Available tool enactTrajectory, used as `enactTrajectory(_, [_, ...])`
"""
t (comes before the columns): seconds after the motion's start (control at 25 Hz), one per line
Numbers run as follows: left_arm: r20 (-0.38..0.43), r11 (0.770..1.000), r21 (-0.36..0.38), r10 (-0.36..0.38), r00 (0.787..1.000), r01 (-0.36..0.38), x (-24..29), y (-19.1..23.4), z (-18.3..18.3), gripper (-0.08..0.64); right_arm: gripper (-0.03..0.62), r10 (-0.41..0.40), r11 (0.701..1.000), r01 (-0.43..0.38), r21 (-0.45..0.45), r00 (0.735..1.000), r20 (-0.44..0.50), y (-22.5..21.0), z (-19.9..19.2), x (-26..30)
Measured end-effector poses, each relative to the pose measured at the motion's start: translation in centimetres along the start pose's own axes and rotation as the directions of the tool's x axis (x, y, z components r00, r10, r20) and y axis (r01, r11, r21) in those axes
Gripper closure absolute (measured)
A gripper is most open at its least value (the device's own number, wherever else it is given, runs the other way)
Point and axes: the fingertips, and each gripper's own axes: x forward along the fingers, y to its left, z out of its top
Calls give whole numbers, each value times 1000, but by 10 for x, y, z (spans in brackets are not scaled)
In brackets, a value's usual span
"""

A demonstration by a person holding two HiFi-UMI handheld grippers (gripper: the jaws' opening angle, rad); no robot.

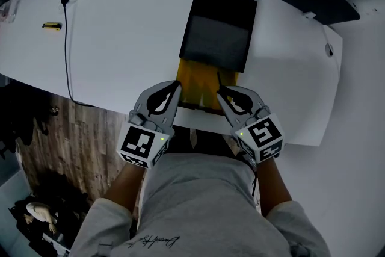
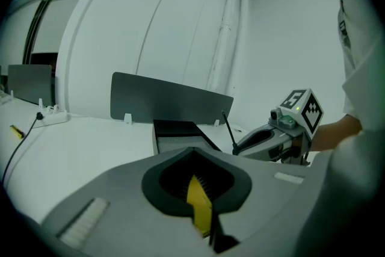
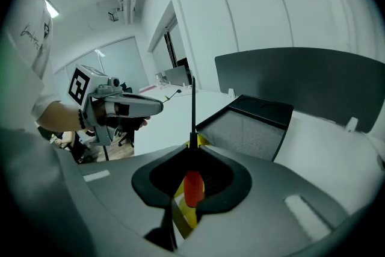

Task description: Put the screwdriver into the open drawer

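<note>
Right gripper (image 3: 192, 146) clamped on the screwdriver (image 3: 193, 187): red handle between the jaws, shaft sticking out past the tips, above the open yellow drawer (image 1: 195, 86). Left gripper (image 2: 194, 151) jaws together, looks empty, tip at the drawer's left edge; touching or not, can't tell. Risks: shaft snags the black cabinet (image 1: 219, 27) front; a tilted release bounces it onto the table (image 1: 120, 39); left gripper nudges the drawer.
</note>
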Motion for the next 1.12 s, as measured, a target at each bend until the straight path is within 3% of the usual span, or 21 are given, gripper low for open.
enactTrajectory(0.72, [-15,999,-21,-28,999,28,16,13,-15,560,520,-42,999,37,-38,991,-125,-18,-24,28])
enactTrajectory(1.12, [-24,999,-45,-32,999,31,18,15,-29,560,520,-56,995,37,-91,974,-221,-19,-46,41])
